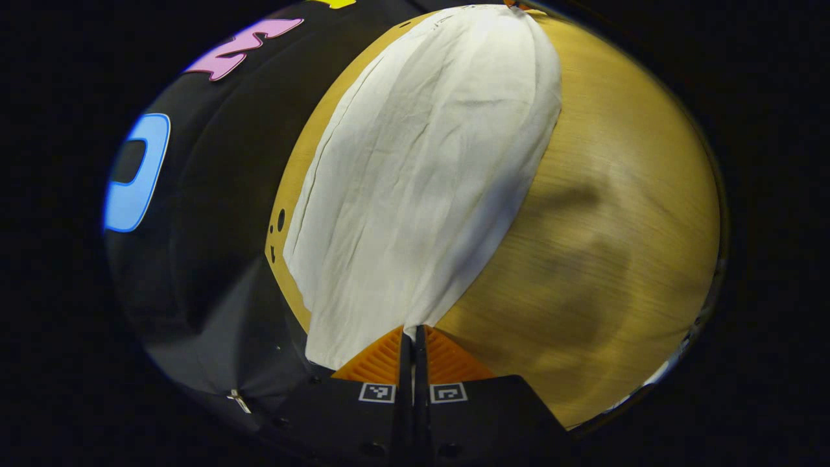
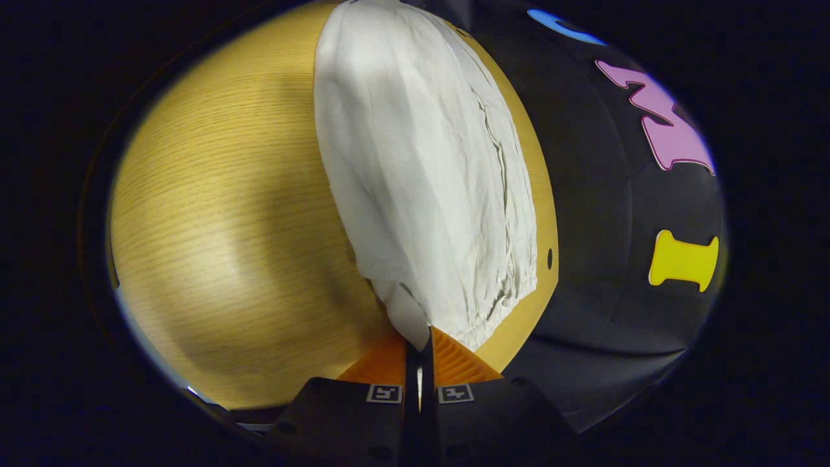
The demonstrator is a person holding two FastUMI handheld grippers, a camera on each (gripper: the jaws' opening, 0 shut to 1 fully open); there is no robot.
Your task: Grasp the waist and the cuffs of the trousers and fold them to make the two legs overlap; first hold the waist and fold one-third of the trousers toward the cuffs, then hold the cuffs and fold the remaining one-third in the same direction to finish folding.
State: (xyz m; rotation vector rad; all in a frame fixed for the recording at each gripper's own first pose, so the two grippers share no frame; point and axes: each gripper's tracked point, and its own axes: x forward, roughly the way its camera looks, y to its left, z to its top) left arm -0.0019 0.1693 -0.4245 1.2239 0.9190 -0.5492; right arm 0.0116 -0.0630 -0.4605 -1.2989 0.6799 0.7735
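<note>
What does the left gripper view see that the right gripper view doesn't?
Left gripper view: the left gripper pinching the trousers' plain cuff end. Right gripper view: the right gripper pinching the gathered waistband. Both: the white trousers stretched along the wooden table, with the black cloth wall beside it.

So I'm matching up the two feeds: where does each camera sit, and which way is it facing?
Left gripper view: rides the left claw, looks along the white trousers on the wooden table; its fingers pinch a plain-edged end.
Right gripper view: rides the right claw, facing the gathered waist.
Shared: trousers, table, booth wall.
</note>
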